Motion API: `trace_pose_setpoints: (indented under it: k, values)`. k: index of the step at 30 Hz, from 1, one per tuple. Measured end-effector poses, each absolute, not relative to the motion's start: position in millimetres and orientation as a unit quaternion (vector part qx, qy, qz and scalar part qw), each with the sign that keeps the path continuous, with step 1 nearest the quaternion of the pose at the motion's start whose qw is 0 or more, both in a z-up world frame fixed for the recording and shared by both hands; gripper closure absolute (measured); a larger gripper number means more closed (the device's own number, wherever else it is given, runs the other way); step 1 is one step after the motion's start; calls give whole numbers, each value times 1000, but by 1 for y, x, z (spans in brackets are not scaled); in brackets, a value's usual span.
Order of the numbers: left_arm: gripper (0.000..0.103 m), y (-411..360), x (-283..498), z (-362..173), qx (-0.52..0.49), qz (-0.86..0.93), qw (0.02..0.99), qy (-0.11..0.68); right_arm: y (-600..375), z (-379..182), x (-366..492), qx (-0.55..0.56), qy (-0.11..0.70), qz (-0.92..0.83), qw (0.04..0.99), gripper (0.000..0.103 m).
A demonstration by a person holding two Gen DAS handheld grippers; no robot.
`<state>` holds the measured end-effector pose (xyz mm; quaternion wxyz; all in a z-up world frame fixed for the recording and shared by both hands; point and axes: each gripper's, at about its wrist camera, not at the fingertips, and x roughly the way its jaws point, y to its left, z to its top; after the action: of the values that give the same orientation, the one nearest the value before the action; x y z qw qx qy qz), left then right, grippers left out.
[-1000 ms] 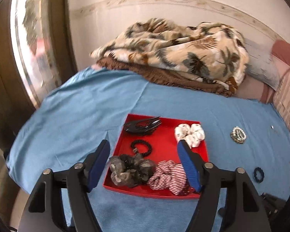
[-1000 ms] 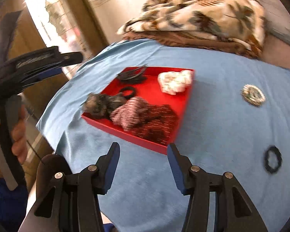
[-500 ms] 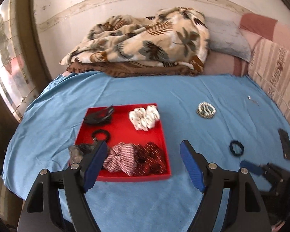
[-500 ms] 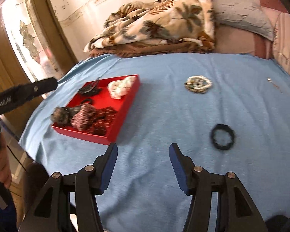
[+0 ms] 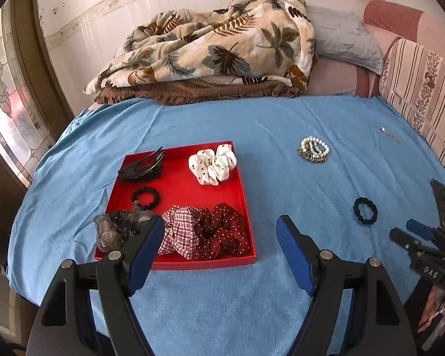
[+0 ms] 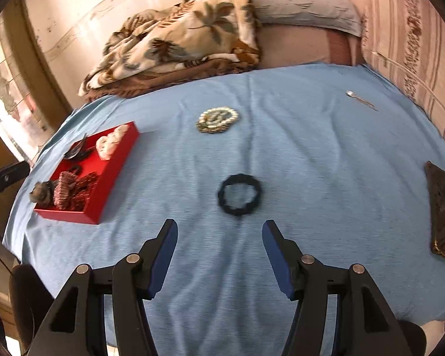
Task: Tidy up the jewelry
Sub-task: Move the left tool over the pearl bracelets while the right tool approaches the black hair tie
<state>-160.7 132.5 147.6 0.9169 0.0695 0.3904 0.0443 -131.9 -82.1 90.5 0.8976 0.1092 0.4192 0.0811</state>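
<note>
Both tongs stood open and empty above the blue bedsheet (image 6: 311, 154). The right tongs (image 6: 219, 237) hovered just short of a black hair tie (image 6: 239, 194) lying at their twelve o'clock. A beaded bracelet bundle (image 6: 217, 119) lay farther off, near eleven o'clock, apart from the tie. The red tray (image 5: 240, 195) sat at the left tongs' (image 5: 219, 234) twelve o'clock, holding scrunchies, a black claw clip (image 5: 142, 166) and a second black tie (image 5: 145, 197).
</note>
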Motion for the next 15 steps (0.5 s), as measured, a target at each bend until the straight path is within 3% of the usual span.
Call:
trace_pose_setpoints:
  k: [15]
  values:
    - [26, 116, -139, 127, 94, 41, 901, 422, -99, 73, -119, 123, 422, 66, 896, 36]
